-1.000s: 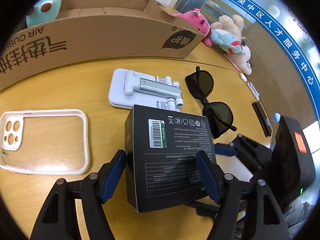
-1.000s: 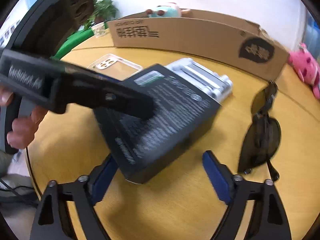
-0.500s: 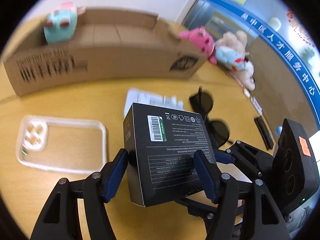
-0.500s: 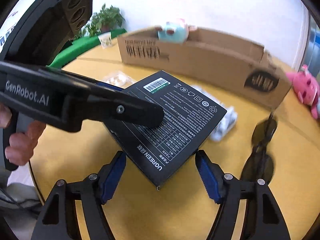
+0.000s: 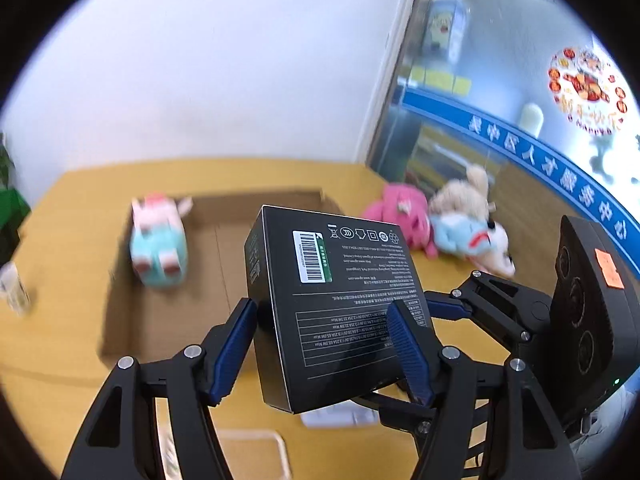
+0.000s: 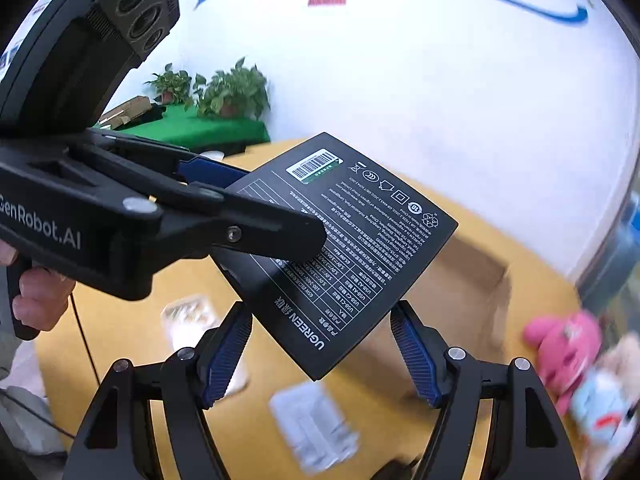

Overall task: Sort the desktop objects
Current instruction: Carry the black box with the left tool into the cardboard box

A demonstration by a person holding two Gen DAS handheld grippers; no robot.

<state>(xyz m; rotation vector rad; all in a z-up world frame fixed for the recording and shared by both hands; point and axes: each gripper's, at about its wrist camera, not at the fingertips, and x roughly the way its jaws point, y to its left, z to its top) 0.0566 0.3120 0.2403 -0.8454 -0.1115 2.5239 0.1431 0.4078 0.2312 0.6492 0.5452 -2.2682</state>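
Note:
A black product box (image 5: 332,312) with a barcode label is held in the air between both grippers. My left gripper (image 5: 320,344) is shut on its sides. My right gripper (image 6: 322,352) is closed on the box's lower corner (image 6: 332,280); its pads (image 6: 412,356) touch the box edges. The open cardboard box (image 5: 224,248) lies on the yellow table beyond, with a teal plush (image 5: 160,248) inside. The left gripper also shows in the right wrist view (image 6: 240,216).
Pink and blue plush toys (image 5: 436,224) lie right of the cardboard box. A white phone stand (image 6: 316,428) and a clear phone case (image 6: 188,316) lie on the table below. Potted plants (image 6: 224,92) stand at the far side.
Both grippers have lifted the black box well above the table and toward the cardboard box. The stand, sunglasses and phone case have dropped below the view.

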